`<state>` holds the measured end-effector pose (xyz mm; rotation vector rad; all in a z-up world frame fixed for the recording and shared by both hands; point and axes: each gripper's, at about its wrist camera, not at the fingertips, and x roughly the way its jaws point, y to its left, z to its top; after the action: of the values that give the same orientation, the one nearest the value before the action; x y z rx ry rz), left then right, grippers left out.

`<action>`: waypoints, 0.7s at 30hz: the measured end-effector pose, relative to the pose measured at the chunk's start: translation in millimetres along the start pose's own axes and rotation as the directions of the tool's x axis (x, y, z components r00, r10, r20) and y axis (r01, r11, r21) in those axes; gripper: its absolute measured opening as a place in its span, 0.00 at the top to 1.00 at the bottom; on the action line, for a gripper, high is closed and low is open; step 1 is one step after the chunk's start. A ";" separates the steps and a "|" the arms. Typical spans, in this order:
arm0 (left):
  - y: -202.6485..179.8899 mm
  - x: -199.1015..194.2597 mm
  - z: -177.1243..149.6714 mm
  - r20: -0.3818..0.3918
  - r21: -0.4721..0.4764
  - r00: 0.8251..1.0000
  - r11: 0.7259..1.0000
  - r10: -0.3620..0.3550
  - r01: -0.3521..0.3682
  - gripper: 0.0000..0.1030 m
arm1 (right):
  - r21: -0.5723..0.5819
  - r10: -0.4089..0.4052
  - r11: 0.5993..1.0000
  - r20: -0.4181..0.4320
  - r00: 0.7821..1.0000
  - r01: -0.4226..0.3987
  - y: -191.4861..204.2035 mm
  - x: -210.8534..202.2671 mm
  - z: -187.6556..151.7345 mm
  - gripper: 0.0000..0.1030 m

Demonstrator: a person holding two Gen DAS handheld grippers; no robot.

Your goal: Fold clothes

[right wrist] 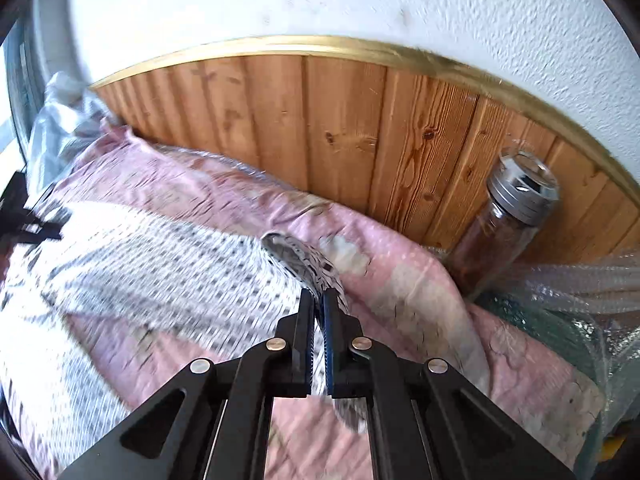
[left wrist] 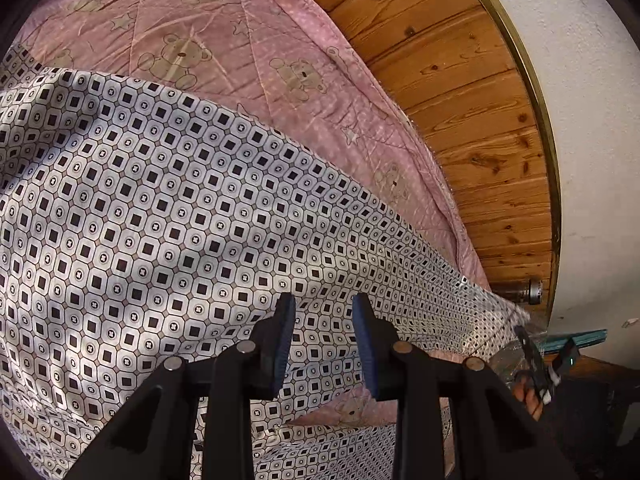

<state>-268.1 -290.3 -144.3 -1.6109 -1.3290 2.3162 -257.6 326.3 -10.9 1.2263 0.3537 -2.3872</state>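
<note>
A white garment [left wrist: 168,208] printed with black squares and rings lies over a pink teddy-bear quilt [left wrist: 240,40]. My left gripper [left wrist: 324,304] hovers just above the cloth, open, its blue pads apart with nothing pinched between them. The garment stretches taut to the lower right, where the right gripper [left wrist: 534,354] holds its corner. In the right wrist view my right gripper [right wrist: 318,294] is shut on a bunched edge of the garment [right wrist: 160,264], which trails off blurred to the left.
A wooden headboard [right wrist: 340,128] backs the quilt [right wrist: 400,264], with a white wall [right wrist: 320,0] above. A glass bottle with a metal cap [right wrist: 508,220] leans against the wood. Bubble wrap [right wrist: 580,288] lies at the right. A hand [left wrist: 528,396] shows behind the right gripper.
</note>
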 end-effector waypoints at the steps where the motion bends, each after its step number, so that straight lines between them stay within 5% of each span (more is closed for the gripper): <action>1: 5.7 -0.2 1.4 0.005 -0.016 1.000 1.000 -0.001 0.001 0.69 | -0.021 -0.008 1.000 -0.014 1.000 0.007 3.7 -19.1 -20.5 0.97; 6: 27.8 8.1 -3.2 0.005 -0.099 1.000 0.995 -0.030 0.031 0.62 | 0.149 -0.101 0.979 -0.251 0.963 0.142 -43.1 -6.0 -131.6 0.97; 10: 31.4 17.6 -12.4 -0.008 -0.132 0.998 0.990 -0.055 0.053 0.62 | 0.383 -0.108 0.897 -0.291 0.950 0.219 -68.9 -10.7 -171.5 0.85; 12: 23.5 21.6 -13.3 -0.014 -0.113 0.998 0.992 -0.056 0.054 0.61 | 0.580 -0.008 0.803 -0.217 0.976 0.136 -72.0 -25.5 -181.1 0.80; 14: 15.3 24.8 -9.6 -0.010 -0.101 0.998 0.993 -0.059 0.057 0.61 | 0.759 0.141 0.650 -0.066 0.988 -0.042 -67.0 -37.3 -186.4 0.68; 17: -3.7 32.8 -0.1 0.000 -0.080 0.997 0.994 -0.077 0.077 0.61 | 0.857 0.311 0.452 0.111 0.944 -0.249 -36.6 -18.3 -178.7 0.52; 21: -36.1 62.5 5.6 -0.046 -0.024 0.996 0.996 -0.082 0.081 0.54 | 0.884 0.260 0.441 0.040 0.965 -0.155 -13.5 9.3 -171.2 0.52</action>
<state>-316.9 -242.3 -167.8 -1.5757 -1.3880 2.2113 -148.0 406.0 -116.7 1.6554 -1.1482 -2.2675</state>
